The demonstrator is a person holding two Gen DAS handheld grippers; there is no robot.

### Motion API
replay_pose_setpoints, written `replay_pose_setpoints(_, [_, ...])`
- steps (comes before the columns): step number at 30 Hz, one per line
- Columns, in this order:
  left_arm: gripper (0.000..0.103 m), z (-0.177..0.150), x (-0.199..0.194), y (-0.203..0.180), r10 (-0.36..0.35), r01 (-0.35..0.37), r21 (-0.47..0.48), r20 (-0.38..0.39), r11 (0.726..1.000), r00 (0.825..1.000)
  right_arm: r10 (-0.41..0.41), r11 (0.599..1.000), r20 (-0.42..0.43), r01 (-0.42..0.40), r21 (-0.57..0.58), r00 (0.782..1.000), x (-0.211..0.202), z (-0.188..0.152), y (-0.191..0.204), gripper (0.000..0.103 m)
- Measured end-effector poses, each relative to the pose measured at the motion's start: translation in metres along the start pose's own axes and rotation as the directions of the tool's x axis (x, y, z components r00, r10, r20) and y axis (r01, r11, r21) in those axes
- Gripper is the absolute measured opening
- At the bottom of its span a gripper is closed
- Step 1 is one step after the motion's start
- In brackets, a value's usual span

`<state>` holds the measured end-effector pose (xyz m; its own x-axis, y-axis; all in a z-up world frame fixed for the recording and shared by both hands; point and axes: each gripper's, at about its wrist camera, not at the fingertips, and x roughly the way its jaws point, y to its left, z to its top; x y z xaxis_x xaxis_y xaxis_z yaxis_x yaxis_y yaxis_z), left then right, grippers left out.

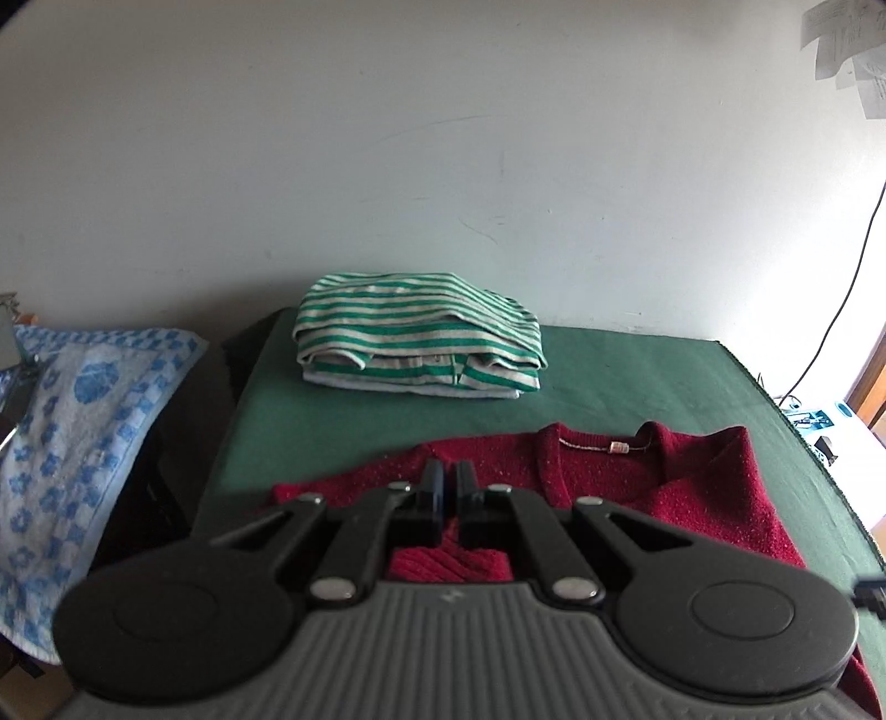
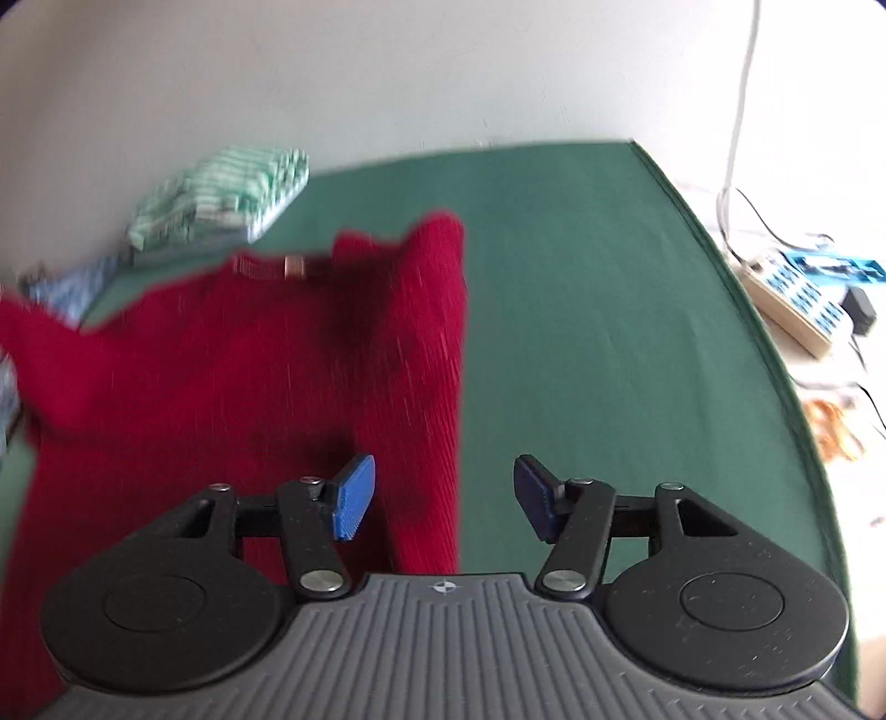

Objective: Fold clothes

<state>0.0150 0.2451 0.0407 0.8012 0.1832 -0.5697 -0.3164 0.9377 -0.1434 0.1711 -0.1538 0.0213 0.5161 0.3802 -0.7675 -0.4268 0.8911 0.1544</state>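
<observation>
No readable text; the sweater's neck label point(image 1: 614, 447) is too small.

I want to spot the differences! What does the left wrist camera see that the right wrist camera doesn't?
Only the left view shows the blue flowered towel clearly, papers on the wall, and the left hand-held gripper shut on the red sweater. Only the right view shows the power strip and the open right hand-held gripper. Both show the sweater, striped clothes and green table.
</observation>
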Motion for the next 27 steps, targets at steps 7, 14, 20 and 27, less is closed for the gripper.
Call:
replay_pose_setpoints(7, [0.001, 0.040, 0.010, -0.003, -0.006, 0.004, 0.060, 0.026, 0.998, 1.000, -0.048, 0.986, -0.089, 0.061, 0.152, 0.995, -0.073, -0.093, -0.017, 0.050])
replay_pose_setpoints(14, [0.001, 0.084, 0.017, -0.006, -0.001, -0.006, 0.123, 0.058, 0.992, 0.998, 0.003, 0.947, -0.079, 0.022, 0.320, 0.997, -0.102, -0.150, 0.006, 0.050])
replay_pose_setpoints(20, [0.001, 0.108, 0.021, -0.017, 0.017, -0.032, 0.180, 0.082, 0.983, 0.996, 0.064, 0.937, -0.049, -0.043, 0.345, 0.997, -0.101, -0.162, 0.042, 0.050])
replay_pose_setpoints(27, [0.001, 0.116, 0.009, -0.023, 0.030, -0.050, 0.176, 0.111, 0.983, 0.993, -0.058, 0.964, -0.070, 0.074, 0.256, 0.996, -0.104, -0.164, 0.063, 0.033])
